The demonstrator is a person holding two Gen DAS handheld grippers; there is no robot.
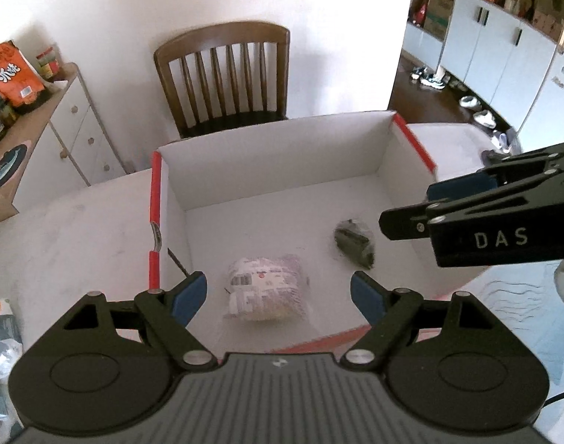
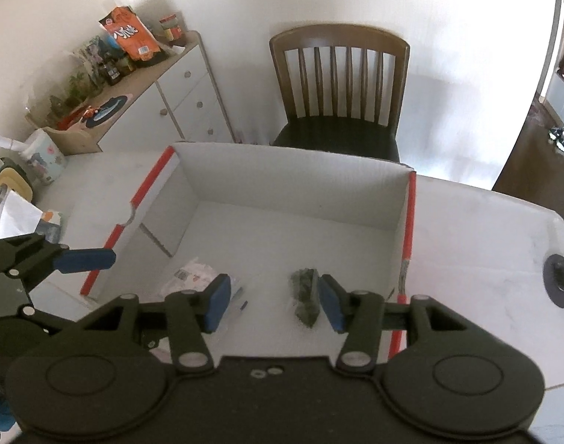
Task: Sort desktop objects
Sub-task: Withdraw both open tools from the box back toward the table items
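Note:
An open white cardboard box (image 1: pixel 154 203) with red edges stands on the white table (image 1: pixel 60 240). On its floor lie a clear-wrapped packet (image 1: pixel 267 288) with a barcode label and a small dark bundle (image 1: pixel 354 242). My left gripper (image 1: pixel 278 294) hovers open above the packet, its blue pads wide apart and touching nothing. My right gripper (image 1: pixel 405 209) reaches in from the right. In the right wrist view, the right gripper (image 2: pixel 274 303) is open over the box (image 2: pixel 411 222). The dark bundle (image 2: pixel 304 296) lies below, beside its right pad, and the packet (image 2: pixel 193 277) lies at left.
A wooden chair (image 1: pixel 222 77) stands behind the table. A white cabinet (image 1: pixel 74 125) at left carries an orange snack bag (image 1: pixel 15 74) and jars. A patterned cup (image 2: pixel 41 159) and papers sit at the table's left; a black round grommet (image 2: pixel 559 281) sits at right.

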